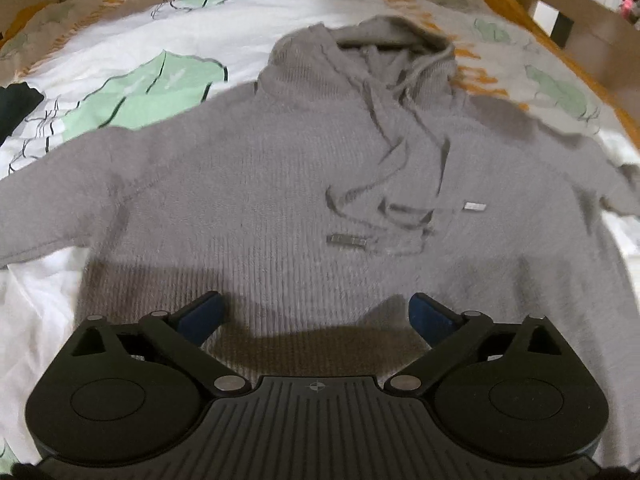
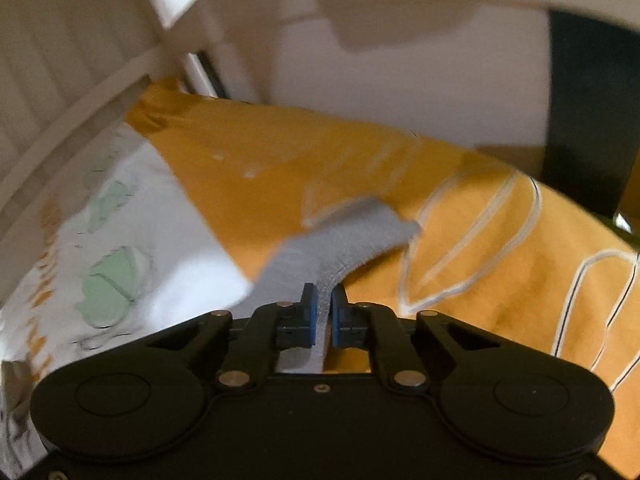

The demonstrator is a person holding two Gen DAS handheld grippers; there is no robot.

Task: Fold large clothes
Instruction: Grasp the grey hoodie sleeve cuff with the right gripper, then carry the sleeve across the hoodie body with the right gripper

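A grey knit hoodie (image 1: 280, 184) lies spread face up on the bed, hood at the far end, drawstrings tangled on its chest, both sleeves out to the sides. My left gripper (image 1: 316, 316) is open and empty, hovering over the hoodie's lower body near the hem. In the right wrist view, my right gripper (image 2: 325, 304) is shut on a grey sleeve (image 2: 340, 240) of the hoodie, holding it above the orange part of the bedcover. The sleeve end sticks out past the fingers.
The bedcover (image 1: 132, 80) is white with green and orange patterns, and orange at the side (image 2: 280, 168). A pale wooden bed frame (image 1: 572, 24) runs around the far end. A dark cloth (image 1: 16, 108) lies at the left edge.
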